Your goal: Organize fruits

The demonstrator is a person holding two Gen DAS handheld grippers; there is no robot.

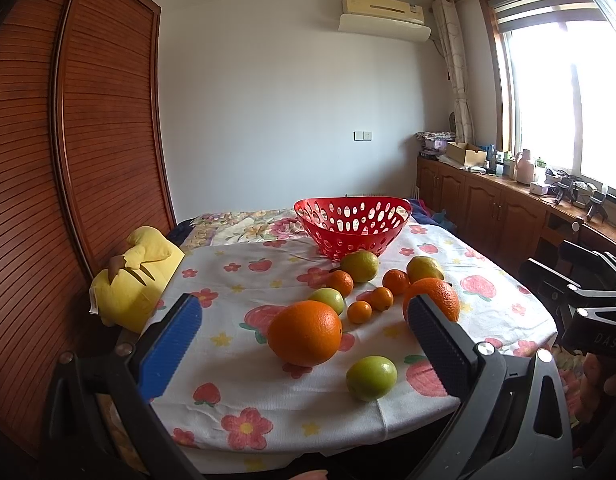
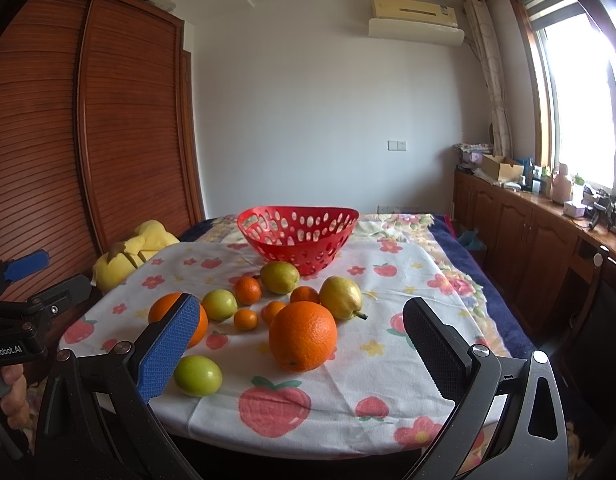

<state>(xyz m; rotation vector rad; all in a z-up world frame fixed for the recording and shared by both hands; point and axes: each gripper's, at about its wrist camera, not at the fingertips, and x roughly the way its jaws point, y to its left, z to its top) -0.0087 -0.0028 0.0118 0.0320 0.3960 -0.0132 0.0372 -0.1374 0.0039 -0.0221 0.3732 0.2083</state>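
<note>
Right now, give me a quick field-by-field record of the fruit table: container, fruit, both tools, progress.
container: red basket, far side of the cloth, no fruit visible inside
large fruit: two oranges
small fruit: four small oranges, three green fruits, two pears, all loose on the tablecloth
left tool: open, empty, facing an orange
right tool: open, empty, facing the other orange
progress: nothing sorted yet

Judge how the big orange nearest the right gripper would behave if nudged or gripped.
The big orange is round and sits free on the flat tablecloth, so a nudge would probably roll it. Its pebbled skin looks firm, so the open right gripper should hold it without slipping. It likely weighs more than the small mandarins.
</note>
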